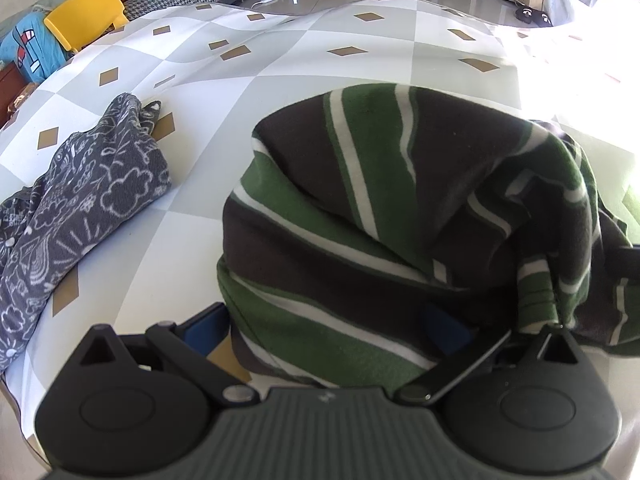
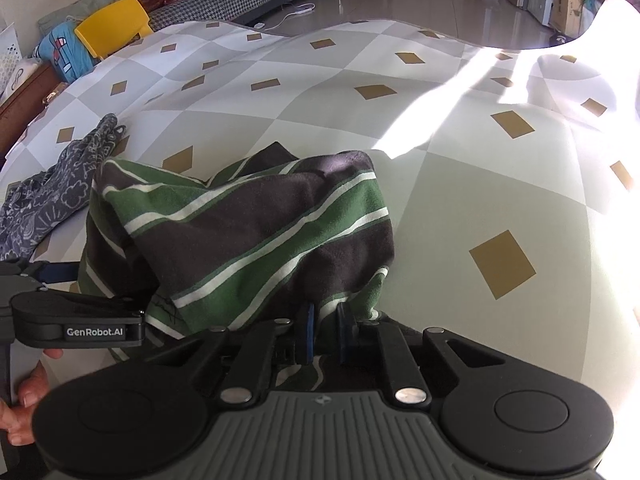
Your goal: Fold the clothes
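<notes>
A green, dark brown and white striped garment [image 1: 360, 220] [image 2: 260, 232] lies bunched on the checked tablecloth [image 1: 280, 60] [image 2: 480, 200]. In the left wrist view my left gripper [image 1: 326, 330] stands wide, and the garment's near edge lies between its blue pads [image 1: 208, 328] without being squeezed. In the right wrist view my right gripper [image 2: 325, 334] is shut on a fold of the garment's near right edge, with its blue pads [image 2: 306, 336] close together. The left gripper's black body [image 2: 96, 330] shows at the left, held by a hand [image 2: 28, 396]; the garment hides its fingertips.
A dark grey garment with white doodle print [image 1: 80, 208] [image 2: 52, 200] lies crumpled at the left of the table. A yellow chair [image 1: 86, 14] [image 2: 112, 24] stands beyond the far left edge. Bright sunlight falls across the right side of the cloth.
</notes>
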`<act>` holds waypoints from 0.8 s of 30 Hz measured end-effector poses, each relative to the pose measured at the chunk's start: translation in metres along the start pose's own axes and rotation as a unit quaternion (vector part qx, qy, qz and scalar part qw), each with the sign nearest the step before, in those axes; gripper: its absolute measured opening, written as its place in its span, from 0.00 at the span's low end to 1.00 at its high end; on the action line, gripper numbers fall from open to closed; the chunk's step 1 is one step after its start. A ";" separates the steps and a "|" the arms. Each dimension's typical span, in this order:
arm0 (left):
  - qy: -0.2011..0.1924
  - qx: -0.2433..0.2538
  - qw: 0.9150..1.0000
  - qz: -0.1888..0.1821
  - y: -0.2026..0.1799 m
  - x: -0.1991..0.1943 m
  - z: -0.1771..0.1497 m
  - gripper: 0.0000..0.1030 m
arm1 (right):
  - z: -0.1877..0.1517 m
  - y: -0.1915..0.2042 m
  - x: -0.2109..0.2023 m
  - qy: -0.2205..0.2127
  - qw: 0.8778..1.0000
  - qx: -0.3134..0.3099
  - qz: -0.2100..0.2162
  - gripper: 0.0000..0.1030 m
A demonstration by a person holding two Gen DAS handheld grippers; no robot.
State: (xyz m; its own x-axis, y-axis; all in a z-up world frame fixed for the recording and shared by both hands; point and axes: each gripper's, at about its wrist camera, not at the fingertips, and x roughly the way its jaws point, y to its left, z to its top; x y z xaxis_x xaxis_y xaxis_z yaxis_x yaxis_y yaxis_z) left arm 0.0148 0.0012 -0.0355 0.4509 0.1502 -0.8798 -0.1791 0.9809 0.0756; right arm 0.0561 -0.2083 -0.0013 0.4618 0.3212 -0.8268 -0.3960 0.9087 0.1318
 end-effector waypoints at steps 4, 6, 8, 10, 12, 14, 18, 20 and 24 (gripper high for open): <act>0.003 -0.006 1.000 -0.005 0.002 0.000 0.000 1.00 | 0.015 -0.004 -0.016 -0.048 0.998 0.022 0.019 0.03; 0.003 -0.005 1.000 -0.006 0.002 0.000 0.000 1.00 | 0.023 -0.002 -0.024 -0.072 0.997 0.022 0.030 0.02; 0.003 -0.004 1.000 -0.007 0.001 0.000 0.000 1.00 | 0.031 0.001 -0.031 -0.094 0.995 0.020 0.039 0.02; 0.005 -0.005 1.000 -0.009 0.002 0.000 -0.001 1.00 | 0.037 0.004 -0.034 -0.105 0.993 0.019 0.045 0.02; 0.009 -0.008 1.000 -0.011 0.002 0.000 -0.001 1.00 | 0.042 0.006 -0.033 -0.104 0.993 0.019 0.049 0.02; 0.012 -0.011 1.000 -0.013 0.002 0.000 0.000 1.00 | 0.043 0.008 -0.029 -0.094 0.994 0.021 0.042 0.03; 0.013 -0.011 1.000 -0.010 0.000 0.000 0.001 1.00 | 0.038 0.011 -0.016 -0.064 0.997 0.012 0.032 0.15; 0.014 -0.010 1.000 -0.007 0.000 0.000 0.002 1.00 | 0.033 0.009 -0.011 -0.050 0.998 0.012 0.033 0.25; 0.014 -0.010 1.000 -0.005 -0.001 0.000 0.002 1.00 | 0.027 0.003 -0.004 -0.026 0.999 0.027 0.036 0.38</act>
State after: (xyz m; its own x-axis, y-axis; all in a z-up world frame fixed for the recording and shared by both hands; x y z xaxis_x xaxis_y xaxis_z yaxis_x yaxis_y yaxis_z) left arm 0.0165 0.0005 -0.0342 0.4292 0.1359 -0.8929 -0.1922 0.9797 0.0567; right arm 0.0745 -0.1996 0.0175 0.4754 0.3978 -0.7847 -0.3865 0.8957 0.2199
